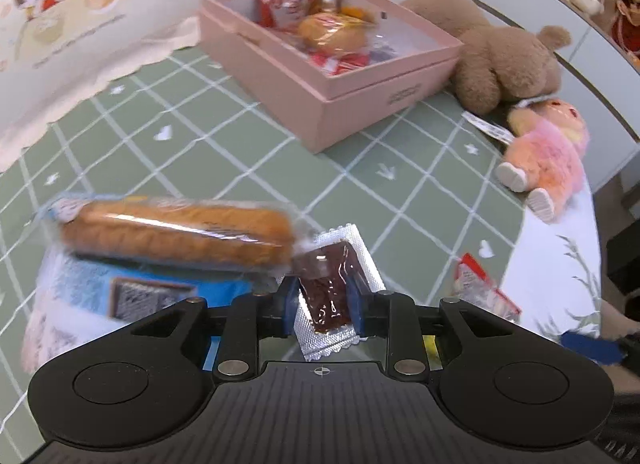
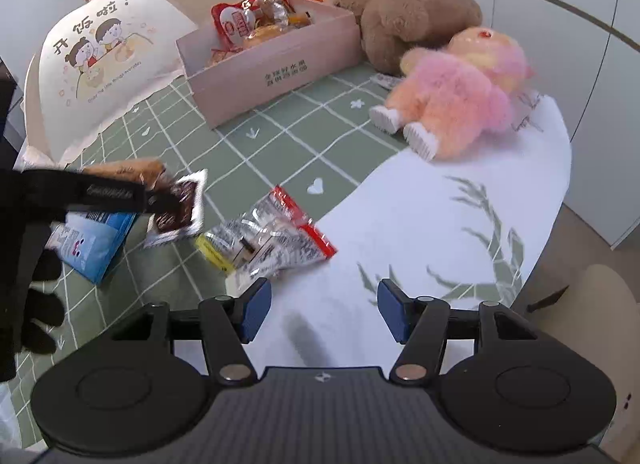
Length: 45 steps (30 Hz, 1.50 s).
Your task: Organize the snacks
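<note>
The small dark-brown snack square in a clear wrapper with silver crimped edges (image 1: 330,292) sits low in the centre of the left wrist view, clamped between the blue pads of the left tongs (image 1: 326,302); in the right wrist view it hangs at the left edge, above the desk. Just left of it lies a long golden bread roll in clear film (image 1: 176,234), over a blue paper packet (image 1: 176,296). The open pink cardboard box (image 1: 360,92), already partly filled with snacks, stands in the upper centre, well apart from the held square. The grip looks narrow and takes only the wrapper's lower part, so I judge the slick film could slip or twist on the way to the box, and a swing might brush the roll. The right tongs (image 2: 320,312) stand apart and empty above the white cloth, near a red-and-clear crinkly packet (image 2: 280,236) it could snag.
</note>
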{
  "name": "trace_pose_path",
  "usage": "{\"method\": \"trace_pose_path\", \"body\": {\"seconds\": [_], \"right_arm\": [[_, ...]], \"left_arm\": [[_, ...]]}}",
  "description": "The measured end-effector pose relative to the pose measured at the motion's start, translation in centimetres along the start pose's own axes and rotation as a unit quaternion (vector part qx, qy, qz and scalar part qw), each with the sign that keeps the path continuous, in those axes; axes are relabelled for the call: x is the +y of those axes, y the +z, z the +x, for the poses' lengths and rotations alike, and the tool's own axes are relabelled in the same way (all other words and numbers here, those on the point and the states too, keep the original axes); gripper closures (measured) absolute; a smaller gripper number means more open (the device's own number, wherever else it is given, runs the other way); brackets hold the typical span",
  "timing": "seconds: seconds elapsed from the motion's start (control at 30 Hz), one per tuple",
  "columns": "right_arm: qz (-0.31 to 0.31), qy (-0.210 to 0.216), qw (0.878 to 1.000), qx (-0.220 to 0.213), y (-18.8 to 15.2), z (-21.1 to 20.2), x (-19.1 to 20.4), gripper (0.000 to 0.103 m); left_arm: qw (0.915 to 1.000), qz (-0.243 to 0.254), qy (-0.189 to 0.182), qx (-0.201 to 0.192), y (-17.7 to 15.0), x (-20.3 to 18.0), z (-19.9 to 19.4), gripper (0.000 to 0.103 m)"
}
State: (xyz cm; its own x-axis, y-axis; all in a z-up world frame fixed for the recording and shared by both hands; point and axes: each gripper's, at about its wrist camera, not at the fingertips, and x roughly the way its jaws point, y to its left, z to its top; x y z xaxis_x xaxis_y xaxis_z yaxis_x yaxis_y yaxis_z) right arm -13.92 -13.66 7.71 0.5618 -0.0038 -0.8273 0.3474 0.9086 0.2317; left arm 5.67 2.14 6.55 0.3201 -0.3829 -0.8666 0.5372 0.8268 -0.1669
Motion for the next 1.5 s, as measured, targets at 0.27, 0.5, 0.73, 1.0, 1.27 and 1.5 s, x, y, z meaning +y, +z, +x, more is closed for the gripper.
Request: {"method": "trace_pose_path", "body": {"seconds": [0.27,0.5,0.73,1.0,1.27,1.5], "right_arm": [[-0.069,-0.002,0.998,0.009,0.7,1.5,3.1,0.044],[-0.029,-0.043,0.999,0.002,1.3,1.3,-0.2,0.043],[-0.041,-0.03,0.999,0.004,1.0,0.3,-0.2,0.043],[-0.098,0.004,0.994,-0.045,2.7,0.1,-0.7,0.043],[-0.212,0.057,0.976,-0.004,2.6,2.2,-1.1,0.043],[-0.216,0.09,0.972,-0.002,1.0,1.4,0.0,0.042]], "left_arm": [[0.9998,0.02,-0.004,0.008,-0.6,-0.5,-0.3,0.07],[0.9977,-0.047,-0.047,0.009,-0.4,1.0,-1.9,0.071],[0.9974,-0.033,-0.063,0.011,-2.4,-0.6,-2.4,0.071],[0.9912,-0.124,0.04,-0.024,-9.4,0.9,-6.8,0.071],[0.9578,-0.241,0.15,-0.044,-15.5,0.2,-9.9,0.071],[0.9253,-0.29,0.242,-0.034,-20.1,2.6,-15.6,0.071]]}}
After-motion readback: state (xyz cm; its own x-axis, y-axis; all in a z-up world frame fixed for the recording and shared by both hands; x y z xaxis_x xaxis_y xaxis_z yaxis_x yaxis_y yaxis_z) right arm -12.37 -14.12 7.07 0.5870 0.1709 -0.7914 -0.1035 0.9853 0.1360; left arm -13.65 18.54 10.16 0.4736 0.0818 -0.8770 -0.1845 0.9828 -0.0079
